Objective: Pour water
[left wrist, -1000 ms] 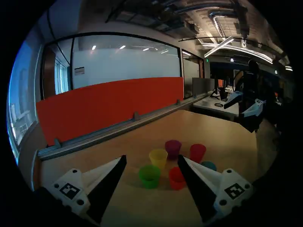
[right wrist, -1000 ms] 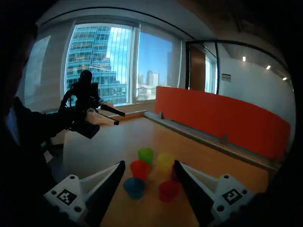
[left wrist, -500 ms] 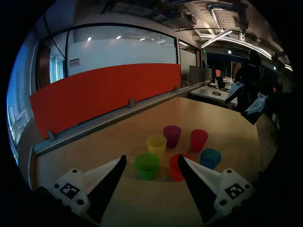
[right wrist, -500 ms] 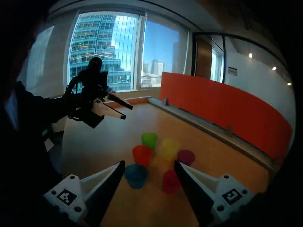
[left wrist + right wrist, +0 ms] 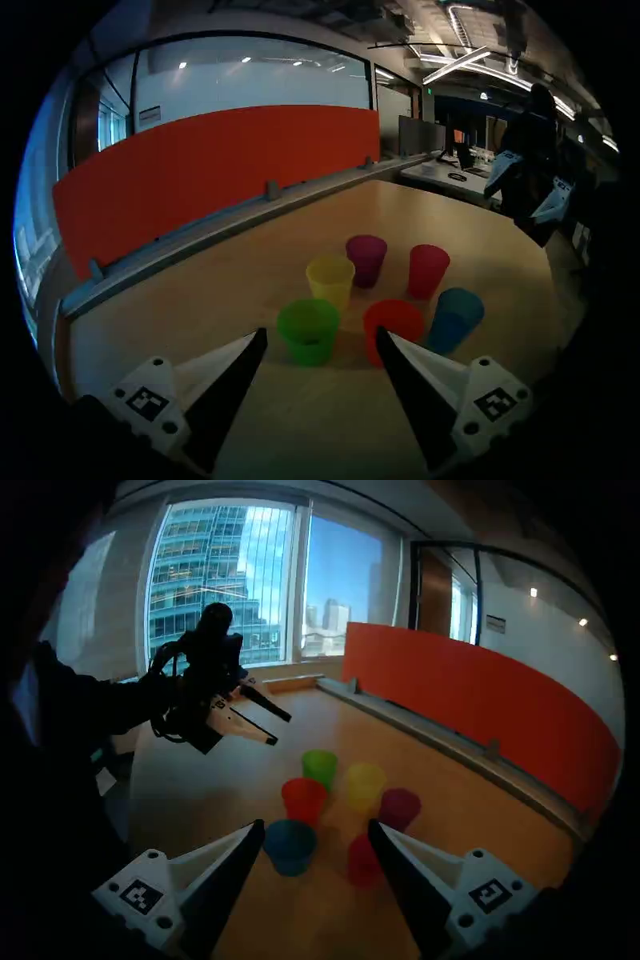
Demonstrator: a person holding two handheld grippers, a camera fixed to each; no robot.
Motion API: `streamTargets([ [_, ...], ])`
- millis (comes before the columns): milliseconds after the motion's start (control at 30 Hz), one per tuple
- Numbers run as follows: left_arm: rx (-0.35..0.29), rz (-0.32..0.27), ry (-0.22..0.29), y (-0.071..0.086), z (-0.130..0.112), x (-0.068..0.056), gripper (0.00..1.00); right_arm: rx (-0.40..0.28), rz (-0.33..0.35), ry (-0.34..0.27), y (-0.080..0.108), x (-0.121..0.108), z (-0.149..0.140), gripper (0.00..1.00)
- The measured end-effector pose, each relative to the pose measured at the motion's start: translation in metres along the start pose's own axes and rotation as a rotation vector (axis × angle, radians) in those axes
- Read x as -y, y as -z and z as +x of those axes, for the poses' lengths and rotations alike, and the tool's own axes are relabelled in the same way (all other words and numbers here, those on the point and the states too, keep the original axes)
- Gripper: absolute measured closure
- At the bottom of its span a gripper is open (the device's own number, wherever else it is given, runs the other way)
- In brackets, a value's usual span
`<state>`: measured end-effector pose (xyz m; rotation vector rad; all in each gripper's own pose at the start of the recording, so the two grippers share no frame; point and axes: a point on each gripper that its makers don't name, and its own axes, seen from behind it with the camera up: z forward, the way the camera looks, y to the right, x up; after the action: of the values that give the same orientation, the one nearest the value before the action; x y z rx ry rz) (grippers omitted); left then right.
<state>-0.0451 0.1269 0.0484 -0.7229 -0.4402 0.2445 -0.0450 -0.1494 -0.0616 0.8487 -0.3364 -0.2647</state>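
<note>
Cups [image 5: 330, 282] stand clustered on the counter [image 5: 480, 240]: the green cup [image 5: 308, 330] sits dead ahead of my left gripper [image 5: 320, 332], the blue cup [image 5: 290, 846] ahead of my right gripper [image 5: 314, 824]; both are spread wide and empty.

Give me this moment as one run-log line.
left gripper: open, empty | right gripper: open, empty | six cups: upright, clustered on table, untouched | pour: not yet begun
</note>
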Motion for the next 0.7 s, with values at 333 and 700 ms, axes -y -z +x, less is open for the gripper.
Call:
streamTargets([
  [333, 0.067, -0.022, 0.006, -0.03, -0.025, 0.004, 0.0, 0.01, 0.013, -0.013, -0.011, -0.003, -0.007, 0.0],
  [700, 0.128, -0.035, 0.002, -0.061, -0.043, 0.01, 0.0, 0.023, 0.025, -0.023, -0.019, -0.006, -0.014, 0.0],
])
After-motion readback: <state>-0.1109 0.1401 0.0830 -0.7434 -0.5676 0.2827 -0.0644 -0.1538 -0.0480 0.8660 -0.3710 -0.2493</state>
